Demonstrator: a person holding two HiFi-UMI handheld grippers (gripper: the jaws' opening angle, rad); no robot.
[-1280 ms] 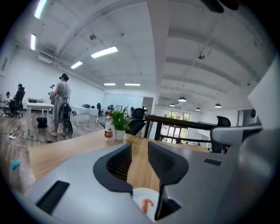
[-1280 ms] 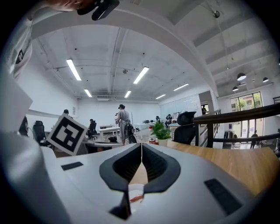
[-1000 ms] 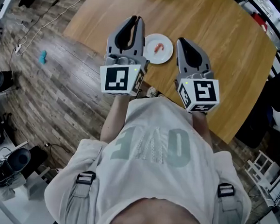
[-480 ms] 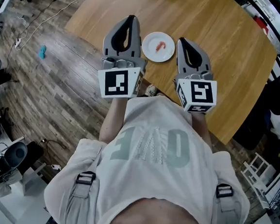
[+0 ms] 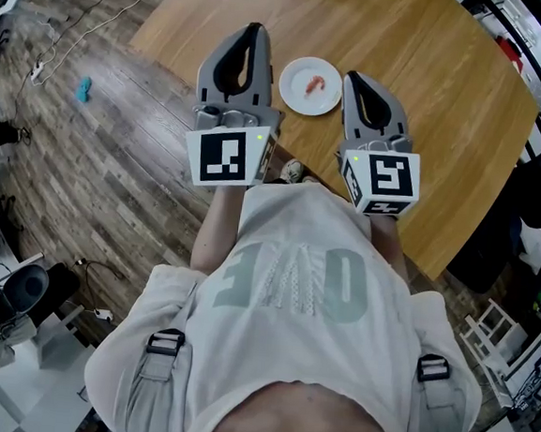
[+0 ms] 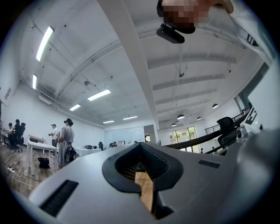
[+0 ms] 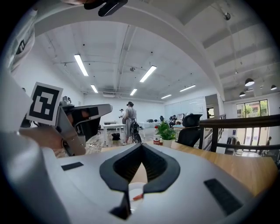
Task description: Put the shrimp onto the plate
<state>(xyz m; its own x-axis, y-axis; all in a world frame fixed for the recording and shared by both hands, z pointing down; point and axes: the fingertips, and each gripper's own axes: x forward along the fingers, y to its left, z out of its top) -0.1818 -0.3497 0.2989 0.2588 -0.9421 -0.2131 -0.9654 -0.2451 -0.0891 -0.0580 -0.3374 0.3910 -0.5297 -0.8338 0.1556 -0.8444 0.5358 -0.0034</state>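
The shrimp (image 5: 314,82) lies on the white plate (image 5: 324,100) atop the wooden table (image 5: 431,102); flanking it, left gripper (image 5: 255,32) and right gripper (image 5: 351,76) are both clenched, seemingly empty

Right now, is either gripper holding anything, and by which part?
Nothing is held. The left gripper and the right gripper are both shut and empty; the shrimp lies on the plate, untouched.

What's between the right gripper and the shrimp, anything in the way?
Nothing visible. The shrimp already lies on the white plate, so it needs no further path. The right gripper, shut and empty, hangs just right of the plate with only bare table between.
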